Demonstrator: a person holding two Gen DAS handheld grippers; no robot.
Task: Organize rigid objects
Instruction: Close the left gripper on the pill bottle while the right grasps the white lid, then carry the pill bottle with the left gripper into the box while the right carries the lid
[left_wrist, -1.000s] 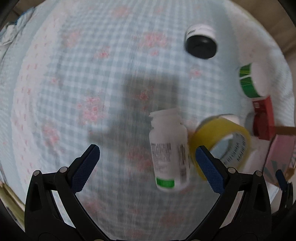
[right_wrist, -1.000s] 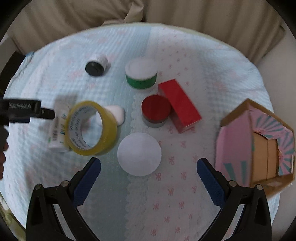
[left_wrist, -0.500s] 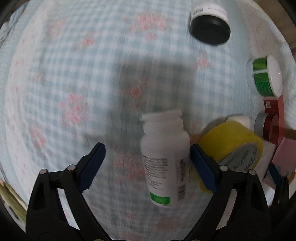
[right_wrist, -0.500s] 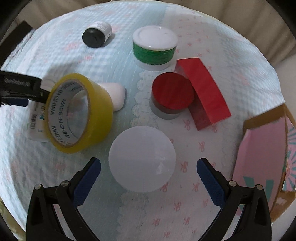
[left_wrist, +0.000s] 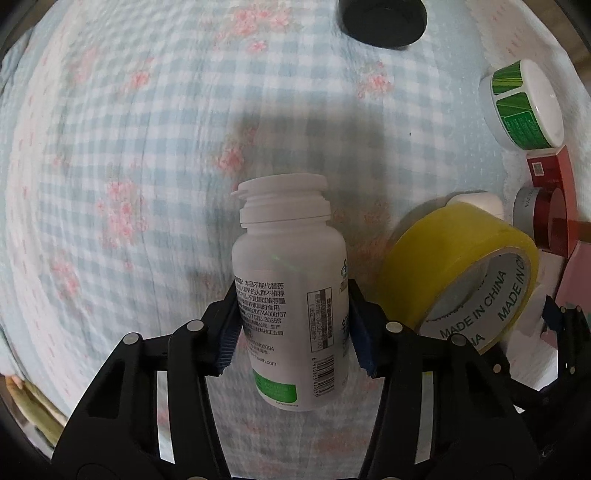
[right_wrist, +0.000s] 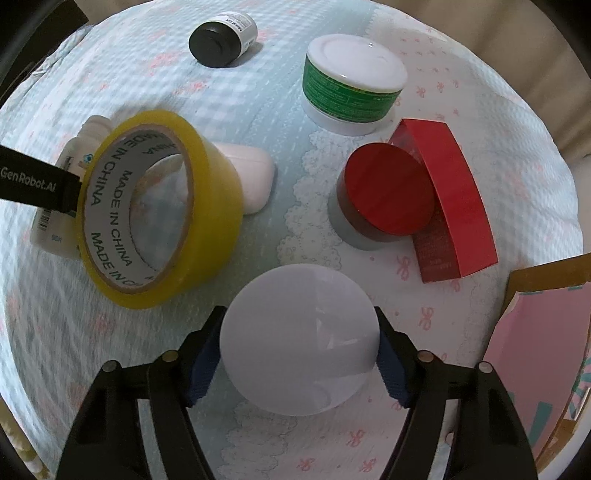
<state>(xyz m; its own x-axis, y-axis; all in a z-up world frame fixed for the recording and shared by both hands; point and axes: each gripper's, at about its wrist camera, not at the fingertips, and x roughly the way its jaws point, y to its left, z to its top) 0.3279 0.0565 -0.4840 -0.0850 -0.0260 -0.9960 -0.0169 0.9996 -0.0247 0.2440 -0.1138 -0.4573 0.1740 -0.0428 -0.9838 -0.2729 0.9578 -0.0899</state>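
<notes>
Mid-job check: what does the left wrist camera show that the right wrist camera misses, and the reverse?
Left wrist only: the left gripper, jaws closed on the white pill bottle, with its label and open neck in plain sight.

Right wrist only: the right gripper, jaws against the white round lid, and the pink cardboard box.

Both: the yellow tape roll, green-labelled jar, black-capped bottle, red-lidded jar and red box. The right view catches only a sliver of the pill bottle behind the tape.

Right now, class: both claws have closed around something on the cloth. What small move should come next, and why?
Probably lift. The left claw pinches the lying white bottle, the right claw the white round lid; lift straight up, since the yellow tape roll sits close beside both.
</notes>
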